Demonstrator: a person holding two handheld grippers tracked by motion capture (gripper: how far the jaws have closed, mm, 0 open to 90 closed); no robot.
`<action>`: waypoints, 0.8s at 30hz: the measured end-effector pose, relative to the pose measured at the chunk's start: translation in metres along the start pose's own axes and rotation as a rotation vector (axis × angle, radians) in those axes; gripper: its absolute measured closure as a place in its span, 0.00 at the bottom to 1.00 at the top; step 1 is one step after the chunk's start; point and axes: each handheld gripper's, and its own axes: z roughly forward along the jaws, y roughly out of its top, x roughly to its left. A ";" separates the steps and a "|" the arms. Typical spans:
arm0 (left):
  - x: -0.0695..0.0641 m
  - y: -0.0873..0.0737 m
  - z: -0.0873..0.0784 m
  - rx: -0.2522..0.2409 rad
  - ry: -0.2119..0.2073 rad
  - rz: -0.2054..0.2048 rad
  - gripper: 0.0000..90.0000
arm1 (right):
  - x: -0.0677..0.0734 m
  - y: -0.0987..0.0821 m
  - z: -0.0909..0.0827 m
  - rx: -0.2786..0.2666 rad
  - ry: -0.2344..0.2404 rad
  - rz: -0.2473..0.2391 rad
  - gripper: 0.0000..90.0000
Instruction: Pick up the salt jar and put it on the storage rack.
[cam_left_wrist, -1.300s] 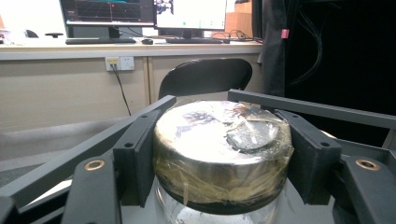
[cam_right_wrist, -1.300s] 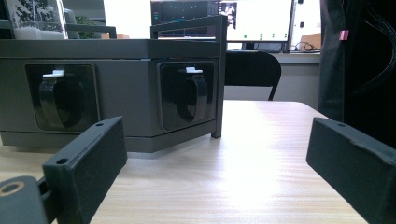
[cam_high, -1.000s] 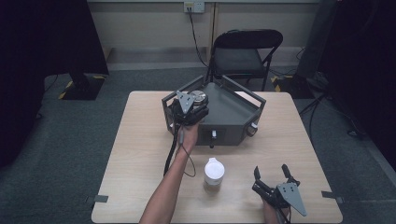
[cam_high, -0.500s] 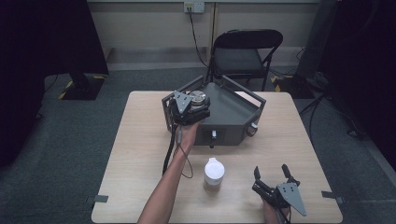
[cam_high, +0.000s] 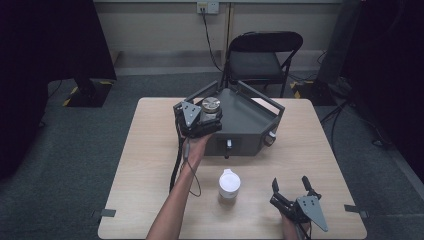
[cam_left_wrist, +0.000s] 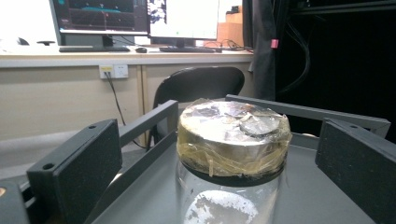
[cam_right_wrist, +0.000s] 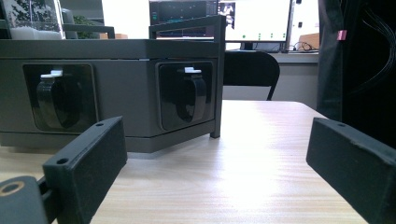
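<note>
A: Where's the clear glass jar with the taped metal lid?

B: Standing upright on the dark grey angular box, near its left rear corner. Your left tool is right at it, jaws just opened, one each side of the lid, pads off it. Released.

A: Right tool?

B: Spread wide, gripping nothing, low over the light wooden table at the front right. White cylindrical cup stands just left of it.

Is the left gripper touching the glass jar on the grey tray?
Apart. In the left gripper view the left gripper has just opened; its black fingers stand wide, with a clear gap on each side of the glass jar on the grey tray.
</note>
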 end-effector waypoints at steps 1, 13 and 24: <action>0.002 0.000 -0.002 -0.008 -0.010 0.002 0.00 | 0.000 0.000 0.000 0.001 -0.001 0.002 0.04; 0.002 -0.006 -0.021 -0.041 -0.018 0.005 0.00 | 0.001 0.000 0.000 0.001 -0.005 0.001 0.04; 0.002 -0.015 -0.049 -0.052 -0.028 -0.064 0.00 | 0.001 0.001 0.000 0.003 -0.005 0.000 0.04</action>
